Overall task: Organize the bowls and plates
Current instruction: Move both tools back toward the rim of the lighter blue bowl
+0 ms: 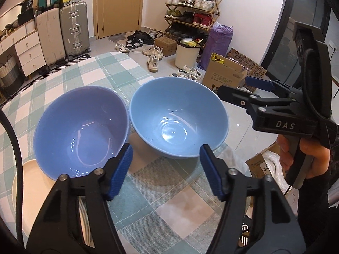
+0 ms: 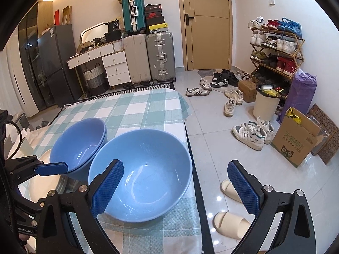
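Two bowls stand side by side on the checked tablecloth [image 1: 161, 207]. A periwinkle bowl [image 1: 81, 130] is on the left and a light blue bowl [image 1: 179, 117] is on the right near the table edge. In the right wrist view the periwinkle bowl [image 2: 79, 144] looks like two nested bowls, and the light blue bowl [image 2: 146, 175] is nearer. A cream plate [image 1: 31, 194] lies under the periwinkle bowl's near side. My left gripper [image 1: 166, 171] is open and empty just before the bowls. My right gripper [image 2: 175, 187] is open over the light blue bowl's right rim, holding nothing.
The table's right edge [image 2: 188, 139] drops to a tiled floor with shoes, slippers [image 2: 231, 222], a cardboard box [image 2: 296, 141] and a bin [image 2: 266, 103]. Suitcases, drawers and a shoe rack stand against the far wall. A black cable [image 1: 14, 144] runs along the left.
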`<state>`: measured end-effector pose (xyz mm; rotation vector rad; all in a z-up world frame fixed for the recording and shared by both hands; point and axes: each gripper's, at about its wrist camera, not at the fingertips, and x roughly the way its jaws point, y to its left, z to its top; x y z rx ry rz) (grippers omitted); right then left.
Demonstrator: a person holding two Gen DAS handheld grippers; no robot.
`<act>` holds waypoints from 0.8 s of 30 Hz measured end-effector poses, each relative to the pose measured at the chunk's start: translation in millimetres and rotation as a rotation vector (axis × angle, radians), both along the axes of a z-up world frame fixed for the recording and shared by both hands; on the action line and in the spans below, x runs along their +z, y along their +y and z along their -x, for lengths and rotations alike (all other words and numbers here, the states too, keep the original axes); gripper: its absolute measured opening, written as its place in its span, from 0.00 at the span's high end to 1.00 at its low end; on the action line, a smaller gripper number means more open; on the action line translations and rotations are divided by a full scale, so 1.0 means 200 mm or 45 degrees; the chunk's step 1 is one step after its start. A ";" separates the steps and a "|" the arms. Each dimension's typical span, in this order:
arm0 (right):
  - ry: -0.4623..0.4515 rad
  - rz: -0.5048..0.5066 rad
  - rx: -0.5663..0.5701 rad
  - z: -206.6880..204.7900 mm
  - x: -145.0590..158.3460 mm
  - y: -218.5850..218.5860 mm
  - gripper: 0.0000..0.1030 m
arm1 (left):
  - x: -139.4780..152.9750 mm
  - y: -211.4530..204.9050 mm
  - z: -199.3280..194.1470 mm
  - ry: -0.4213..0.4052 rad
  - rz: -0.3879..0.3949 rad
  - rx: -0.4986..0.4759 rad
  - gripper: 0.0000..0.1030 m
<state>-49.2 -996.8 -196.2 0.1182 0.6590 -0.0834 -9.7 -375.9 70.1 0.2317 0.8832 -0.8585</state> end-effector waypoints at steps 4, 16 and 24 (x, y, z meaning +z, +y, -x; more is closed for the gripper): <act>0.018 -0.001 -0.001 0.00 -0.02 -0.02 0.03 | -0.02 -0.02 0.00 0.051 0.000 -0.009 0.49; 0.089 -0.022 0.010 -0.07 -0.13 -0.07 0.24 | -0.11 -0.07 -0.06 0.120 -0.012 0.034 0.49; 0.131 -0.046 0.033 -0.17 -0.20 -0.10 0.40 | -0.15 -0.10 -0.10 0.135 -0.018 0.048 0.50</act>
